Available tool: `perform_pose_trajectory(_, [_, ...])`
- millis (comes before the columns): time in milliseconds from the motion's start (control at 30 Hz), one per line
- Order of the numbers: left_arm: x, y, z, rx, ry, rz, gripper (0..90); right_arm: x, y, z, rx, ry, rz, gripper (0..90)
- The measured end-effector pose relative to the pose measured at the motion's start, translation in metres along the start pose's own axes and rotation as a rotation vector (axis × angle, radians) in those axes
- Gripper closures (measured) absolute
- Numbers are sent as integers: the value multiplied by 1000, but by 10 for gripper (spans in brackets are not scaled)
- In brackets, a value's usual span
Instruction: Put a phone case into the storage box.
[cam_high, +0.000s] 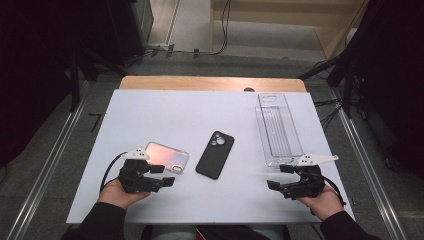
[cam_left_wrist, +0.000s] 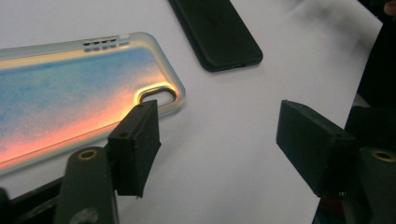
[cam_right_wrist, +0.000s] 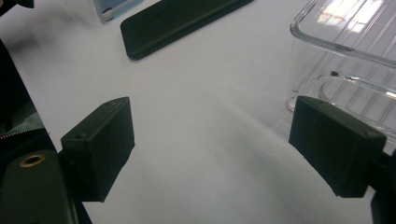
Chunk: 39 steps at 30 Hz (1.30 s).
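Black jaws of our left gripper (cam_left_wrist: 217, 144) stand apart with bare white table between them, nothing pinched. One jaw sits over the near corner of the iridescent phone case (cam_left_wrist: 70, 98), just by its camera cutout; whether it touches the case we cannot tell. The rest of the case stretches away to that jaw's outer side, flat on the table (cam_high: 150, 120). From the high view we see this case (cam_high: 166, 156) lying just ahead of the left gripper (cam_high: 160, 176). Beside it, near the table's middle, lies the black phone case (cam_high: 215, 154), apart from both. Our right gripper (cam_right_wrist: 212, 149) also holds its jaws wide over bare table, with the clear plastic tray (cam_right_wrist: 355, 51) just beyond one jaw, at the table's right side.
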<state>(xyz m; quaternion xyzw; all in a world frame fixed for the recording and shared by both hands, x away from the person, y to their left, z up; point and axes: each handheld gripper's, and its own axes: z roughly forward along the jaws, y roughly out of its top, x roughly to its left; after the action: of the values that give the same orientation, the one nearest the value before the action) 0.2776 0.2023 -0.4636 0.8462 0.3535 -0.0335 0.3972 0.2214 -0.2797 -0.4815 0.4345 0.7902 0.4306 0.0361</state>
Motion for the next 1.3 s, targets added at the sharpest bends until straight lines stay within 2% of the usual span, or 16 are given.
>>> perform_pose_trajectory(200, [-3,10,5,6,13,16,429,0,0,0,3,-2,-2,123])
perform_pose_trajectory(300, [1,13,10,48,26,10,580,0,0,1,6,-2,1,123])
perform_pose_trajectory(333, [1,14,12,64,29,6,580,0,0,1,9,-4,2,123])
perform_pose_trajectory(367, [2,15,13,76,34,5,669,1,0,1,7,-3,-1,123])
perform_pose_trajectory(400, [2,16,15,88,40,8,669,1,0,1,7,-3,-1,123])
perform_pose_trajectory(467, [3,18,16,94,45,8,848,1,0,0,7,-3,-3,123])
perform_pose_trajectory(500, [4,18,17,96,41,14,848,1,0,0,7,-3,-3,123])
perform_pose_trajectory(533, [4,19,18,99,38,20,900,0,0,0,7,-4,-3,123])
perform_pose_trajectory(600, [5,19,22,115,16,19,900,1,0,0,7,-4,-2,123])
perform_pose_trajectory(633, [6,18,26,138,13,35,900,1,0,0,8,-3,-3,123])
perform_pose_trajectory(733, [7,17,29,145,13,44,900,1,0,0,9,-4,-4,123])
perform_pose_trajectory(933, [13,16,37,168,60,50,900,1,0,0,11,-6,-4,123])
perform_pose_trajectory(1300, [18,21,46,155,67,39,900,1,0,0,11,-6,-5,123])
